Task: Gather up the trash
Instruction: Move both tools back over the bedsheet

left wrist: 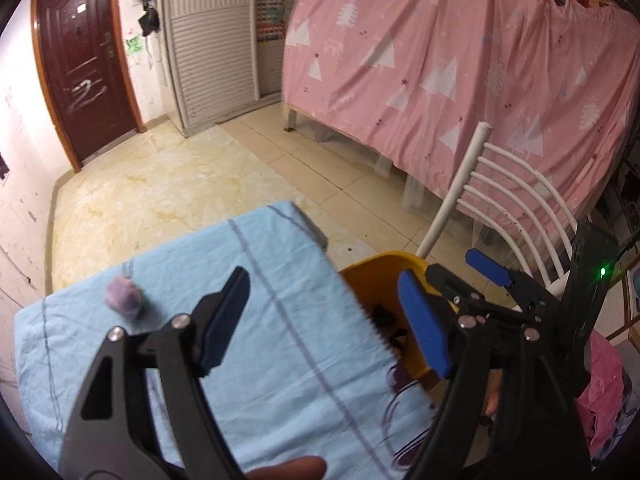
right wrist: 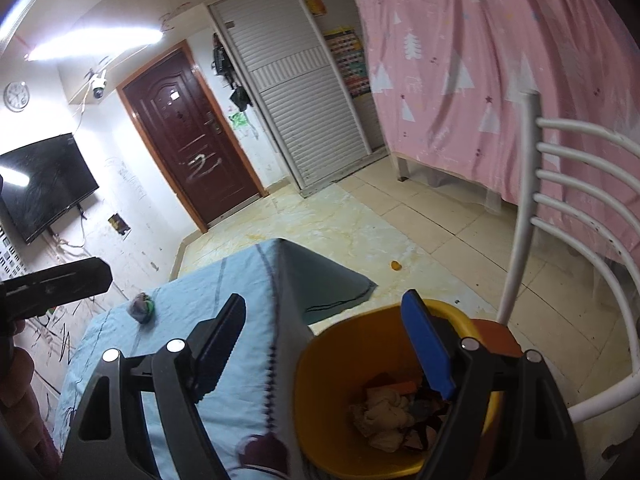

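Left to right: a crumpled purple wad (left wrist: 123,297) lies on the blue cloth (left wrist: 280,344) well apart from the yellow bin (right wrist: 320,380), which holds crumpled paper and dark scraps (right wrist: 396,412). The left gripper (left wrist: 324,320) and right gripper (right wrist: 324,350) both stand wide open and empty. Risk, judged: the wad, light and round, could roll off the cloth's far edge if nudged.

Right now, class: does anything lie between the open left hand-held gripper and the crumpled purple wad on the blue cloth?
Nothing visible does. The left hand-held gripper is open and empty; only bare light blue striped cloth separates it from the crumpled purple wad. The yellow plastic bin stands open beside the table.
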Demonstrator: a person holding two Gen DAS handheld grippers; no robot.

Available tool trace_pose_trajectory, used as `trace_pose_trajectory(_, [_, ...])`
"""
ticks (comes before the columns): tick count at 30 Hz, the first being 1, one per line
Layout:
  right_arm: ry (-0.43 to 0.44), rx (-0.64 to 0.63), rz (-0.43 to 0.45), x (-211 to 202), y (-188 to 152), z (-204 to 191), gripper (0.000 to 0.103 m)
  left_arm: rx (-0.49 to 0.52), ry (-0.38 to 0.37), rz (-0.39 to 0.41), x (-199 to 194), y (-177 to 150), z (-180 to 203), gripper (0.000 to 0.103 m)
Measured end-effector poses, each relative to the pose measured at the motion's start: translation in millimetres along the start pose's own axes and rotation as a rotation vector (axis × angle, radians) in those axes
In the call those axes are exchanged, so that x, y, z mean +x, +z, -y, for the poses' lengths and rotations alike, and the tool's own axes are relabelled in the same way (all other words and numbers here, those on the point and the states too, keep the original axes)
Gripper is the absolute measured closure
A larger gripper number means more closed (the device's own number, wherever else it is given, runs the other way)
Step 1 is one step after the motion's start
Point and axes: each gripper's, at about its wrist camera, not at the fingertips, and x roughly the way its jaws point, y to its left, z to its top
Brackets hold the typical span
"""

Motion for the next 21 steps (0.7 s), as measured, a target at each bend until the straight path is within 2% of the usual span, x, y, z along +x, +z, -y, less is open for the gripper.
trace_pose_trajectory(3, [0.017,-0.033,-0.008,4,3,-20,0.028,-0.027,0.015,0.018,-13,-4,-18,0.025])
trace_pose_trajectory(10, [0.058,-0.112,-0.029,14,4,-72,0.027,-0.061,0.053,0.047,-44,-21,-58,0.025])
trace_pose_trajectory(21, [0.112,-0.215,-0.067,27,-6,-139,0.027,-0.114,0.122,0.014,-70,-75,-118,0.025])
